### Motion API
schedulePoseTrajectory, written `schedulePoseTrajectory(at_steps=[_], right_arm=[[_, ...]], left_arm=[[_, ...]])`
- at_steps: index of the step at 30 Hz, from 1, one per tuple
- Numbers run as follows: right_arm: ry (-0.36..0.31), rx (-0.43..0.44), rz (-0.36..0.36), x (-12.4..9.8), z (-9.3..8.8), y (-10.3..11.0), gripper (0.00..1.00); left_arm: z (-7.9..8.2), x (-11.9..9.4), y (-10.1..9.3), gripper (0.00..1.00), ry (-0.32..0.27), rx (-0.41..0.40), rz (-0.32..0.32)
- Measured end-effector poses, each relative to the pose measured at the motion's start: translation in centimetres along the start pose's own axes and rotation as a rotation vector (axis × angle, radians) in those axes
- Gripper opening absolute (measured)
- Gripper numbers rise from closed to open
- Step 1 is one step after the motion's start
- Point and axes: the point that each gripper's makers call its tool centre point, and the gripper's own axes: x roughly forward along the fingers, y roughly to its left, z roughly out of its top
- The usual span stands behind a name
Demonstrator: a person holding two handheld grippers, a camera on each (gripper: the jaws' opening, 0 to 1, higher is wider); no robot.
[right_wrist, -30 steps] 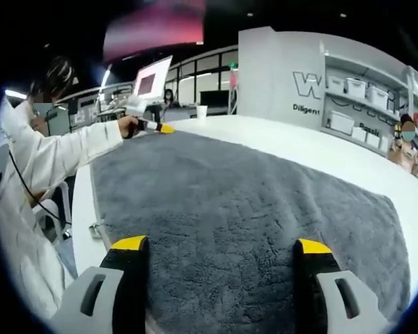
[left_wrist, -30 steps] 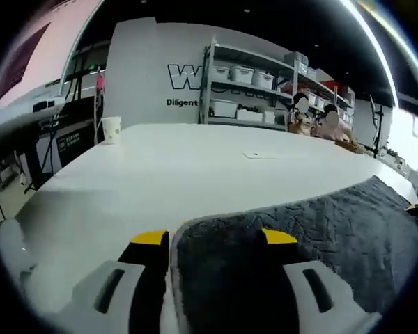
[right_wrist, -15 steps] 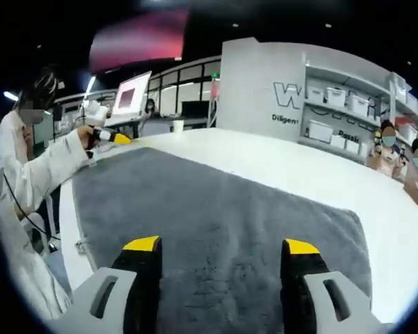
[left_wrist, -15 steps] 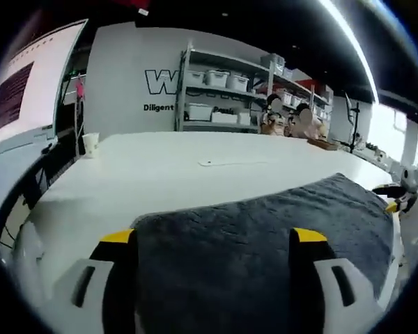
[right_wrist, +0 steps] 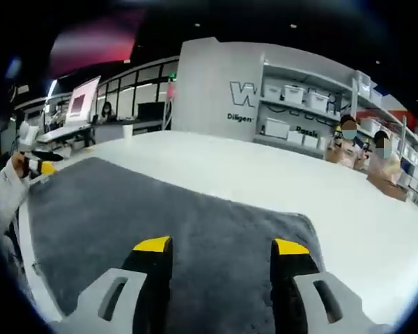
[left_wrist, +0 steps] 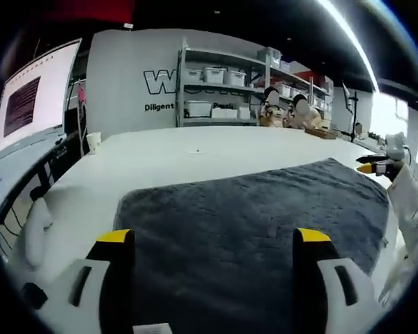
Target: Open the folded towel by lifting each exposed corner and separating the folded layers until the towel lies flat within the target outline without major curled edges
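A dark grey towel (left_wrist: 251, 209) lies spread out flat on the white table (left_wrist: 167, 153). My left gripper (left_wrist: 213, 238) hovers open over its near edge, nothing between the yellow-tipped jaws. At the towel's far right corner a white-sleeved hand holds my right gripper (left_wrist: 373, 167). In the right gripper view the same towel (right_wrist: 125, 216) stretches away to the left. My right gripper (right_wrist: 221, 245) stands open above its near part. The left gripper (right_wrist: 40, 167) appears at the far left edge, in a hand.
A paper cup (left_wrist: 93, 142) (right_wrist: 128, 130) stands near the table's far side. Shelves with white bins (left_wrist: 216, 90) (right_wrist: 292, 111) line the back wall, with people beside them. A screen (left_wrist: 28, 104) stands to the left. Bare white table (right_wrist: 279, 174) surrounds the towel.
My left gripper let go of the towel's edge, opened wide and drew back. The right gripper's jaws narrowed a little and its view swung right. The towel's edge now lies flat.
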Motion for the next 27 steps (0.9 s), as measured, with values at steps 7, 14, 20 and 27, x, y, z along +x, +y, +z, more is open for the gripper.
schedulePoseTrajectory(at_steps=[7, 14, 20, 27], right_arm=[[0.060, 0.049, -0.047, 1.8, -1.8, -1.4, 0.50], [0.101, 0.060, -0.048, 3.1, -3.0, -1.7, 0.49], [0.087, 0.085, -0.075, 3.5, -3.3, -2.5, 0.47], [0.062, 0.131, -0.126, 4.3, -3.2, -3.7, 0.47]], left_arm=[[-1.6, 0.0, -4.9, 0.99, 0.013, -0.019, -0.119], [-3.7, 0.4, -5.4, 0.97, 0.037, -0.025, -0.079], [-5.1, 0.3, -5.0, 0.95, 0.068, 0.042, -0.032], [-5.1, 0.2, -4.8, 0.95, 0.058, 0.049, -0.044]])
